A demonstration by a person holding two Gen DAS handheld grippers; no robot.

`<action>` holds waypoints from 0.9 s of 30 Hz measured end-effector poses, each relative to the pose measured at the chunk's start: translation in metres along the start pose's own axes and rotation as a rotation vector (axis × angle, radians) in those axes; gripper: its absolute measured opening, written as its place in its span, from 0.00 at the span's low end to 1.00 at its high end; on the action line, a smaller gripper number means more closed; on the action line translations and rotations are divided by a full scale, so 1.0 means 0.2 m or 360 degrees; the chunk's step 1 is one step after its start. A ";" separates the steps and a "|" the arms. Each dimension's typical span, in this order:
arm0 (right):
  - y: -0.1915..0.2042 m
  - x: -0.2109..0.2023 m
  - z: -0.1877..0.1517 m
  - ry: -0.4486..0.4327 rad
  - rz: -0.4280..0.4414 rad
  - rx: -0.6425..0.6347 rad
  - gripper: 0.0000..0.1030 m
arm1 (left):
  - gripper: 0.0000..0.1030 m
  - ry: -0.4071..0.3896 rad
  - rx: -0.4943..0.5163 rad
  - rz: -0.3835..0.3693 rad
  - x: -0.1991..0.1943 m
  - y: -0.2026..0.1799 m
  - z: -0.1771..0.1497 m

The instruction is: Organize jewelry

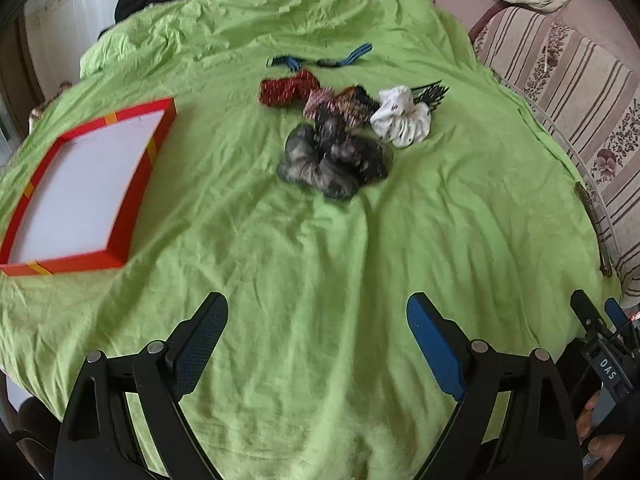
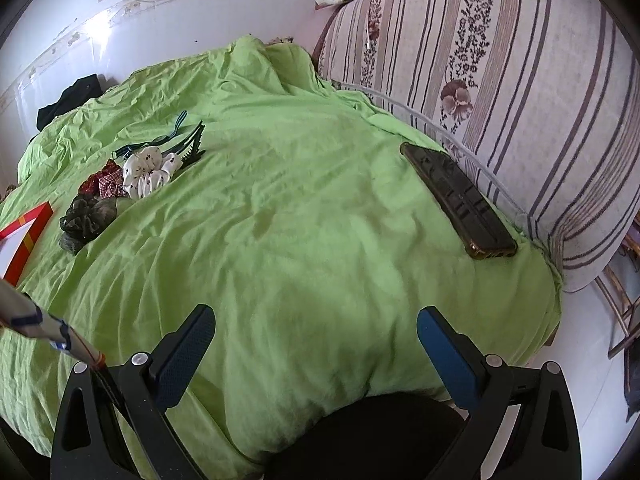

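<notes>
Nothing sorted yet: both grippers (image 1: 317, 330) (image 2: 316, 340) spread empty, scrunchie pile (image 1: 340, 128) ahead, red box (image 1: 86, 188) forward-left empty.

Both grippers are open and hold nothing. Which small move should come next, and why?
Probably move the left gripper forward to the dark grey scrunchie. It is the nearest piece of the pile, the red box lies open on the left, and nothing is in it yet.

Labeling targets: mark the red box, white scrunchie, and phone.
red box (image 1: 138, 184): left wrist view, on its right-hand wall.
white scrunchie (image 1: 401, 122): left wrist view, middle of the bunched fabric.
phone (image 2: 458, 199): right wrist view, middle of its dark face.
</notes>
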State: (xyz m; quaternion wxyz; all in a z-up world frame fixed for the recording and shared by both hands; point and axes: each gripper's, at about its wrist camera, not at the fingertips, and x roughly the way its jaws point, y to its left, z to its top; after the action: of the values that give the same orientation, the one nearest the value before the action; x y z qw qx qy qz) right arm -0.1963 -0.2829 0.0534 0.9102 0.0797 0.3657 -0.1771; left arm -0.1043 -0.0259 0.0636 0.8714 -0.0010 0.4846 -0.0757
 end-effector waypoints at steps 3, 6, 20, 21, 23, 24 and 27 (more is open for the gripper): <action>0.00 0.01 0.00 0.0014 0.0005 0.0012 1.00 | 0.88 0.0052 -0.0049 -0.0007 0.07 0.05 -0.02; 0.01 0.01 0.00 0.0023 0.0003 0.0007 1.00 | 0.88 0.0102 -0.0096 0.0007 0.13 0.09 -0.04; 0.02 0.03 0.00 0.0039 -0.0008 -0.0030 1.00 | 0.94 0.0116 -0.0018 0.0071 0.20 0.08 -0.09; 0.02 0.02 0.00 0.0038 -0.0007 -0.0031 1.00 | 0.95 0.0116 -0.0002 0.0077 0.21 0.07 -0.10; 0.02 0.02 0.00 0.0036 -0.0007 -0.0031 1.00 | 0.96 0.0126 0.0026 0.0086 0.21 0.06 -0.10; 0.02 0.03 0.00 0.0036 -0.0006 -0.0032 1.00 | 0.97 0.0132 0.0029 0.0087 0.21 0.06 -0.10; 0.02 0.03 0.00 0.0037 -0.0008 -0.0032 1.00 | 0.98 0.0151 0.0034 0.0085 0.22 0.06 -0.09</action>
State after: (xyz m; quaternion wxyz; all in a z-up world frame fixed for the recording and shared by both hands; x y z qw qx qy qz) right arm -0.1904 -0.2803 0.0502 0.9062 0.0715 0.3782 -0.1749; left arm -0.0951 -0.0181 0.0151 0.8491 0.0248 0.5244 -0.0575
